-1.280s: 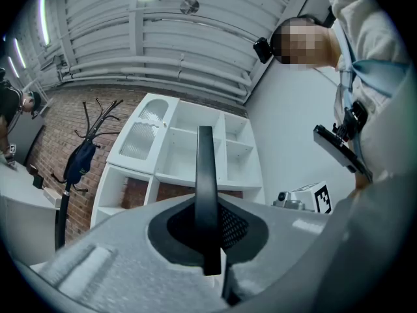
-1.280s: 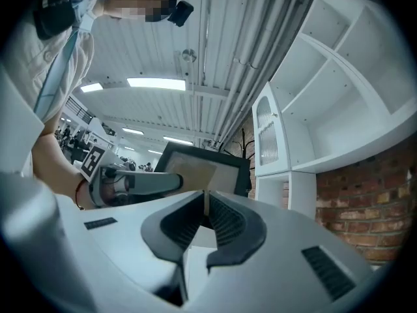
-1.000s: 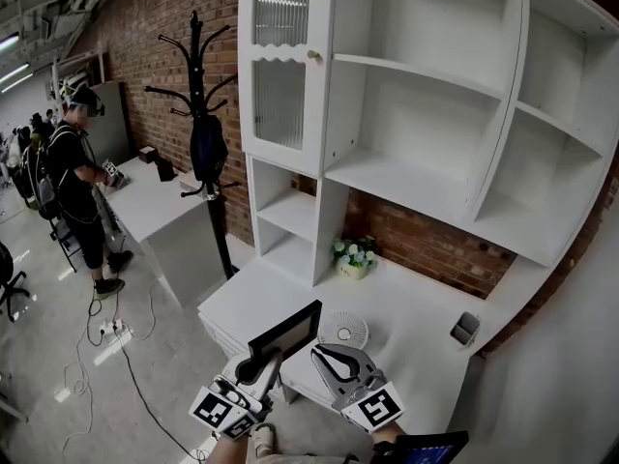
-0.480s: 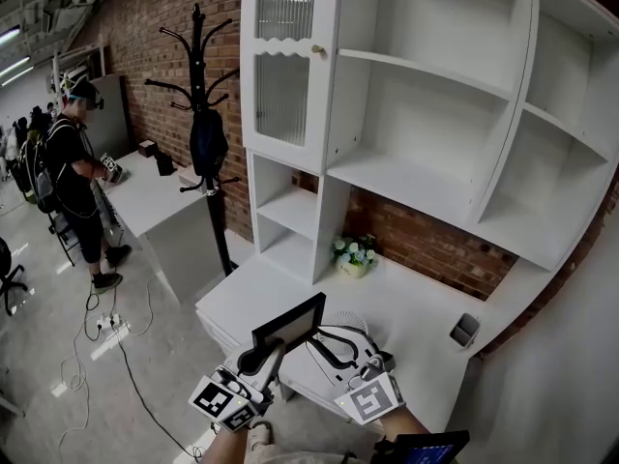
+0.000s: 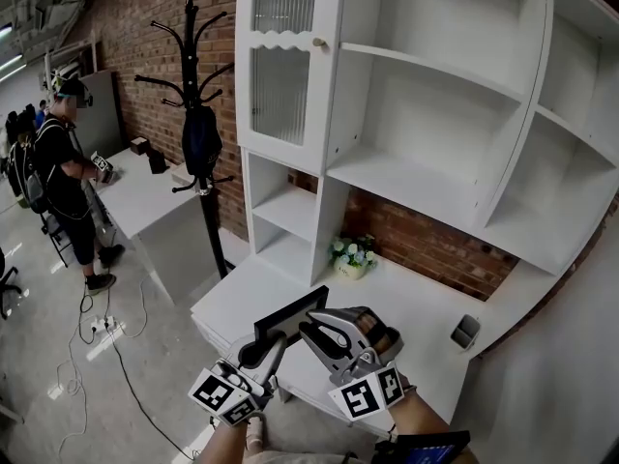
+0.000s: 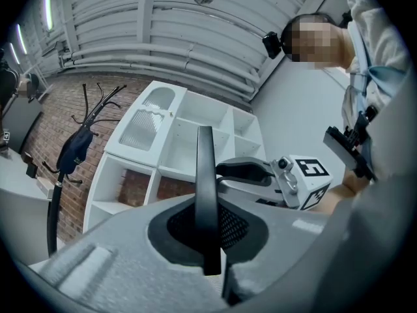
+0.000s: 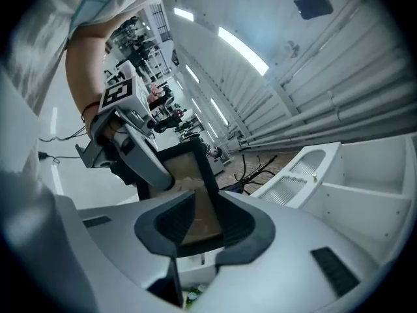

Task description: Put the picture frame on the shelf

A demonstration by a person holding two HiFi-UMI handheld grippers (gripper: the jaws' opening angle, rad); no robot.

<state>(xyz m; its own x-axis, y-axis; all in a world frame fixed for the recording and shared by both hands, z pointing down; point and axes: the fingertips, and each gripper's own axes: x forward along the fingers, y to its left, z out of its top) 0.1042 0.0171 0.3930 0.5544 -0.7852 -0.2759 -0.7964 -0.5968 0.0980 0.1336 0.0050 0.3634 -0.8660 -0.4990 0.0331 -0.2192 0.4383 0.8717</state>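
The left gripper (image 5: 259, 349) clamps the picture frame (image 5: 290, 323) by its edge above the desk (image 5: 426, 307), below the shelf (image 5: 406, 184); the right gripper (image 5: 314, 332) has just been opening, jaws apart astride the frame; one narrow grip may let it pivot or slip.

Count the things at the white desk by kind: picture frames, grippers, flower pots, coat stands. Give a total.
Picture frame: 1
Grippers: 2 (left gripper shut on the picture frame; right gripper, jaws just opening, the picture frame's edge between them, unpressed)
Flower pot: 1
Coat stand: 1
Total: 5
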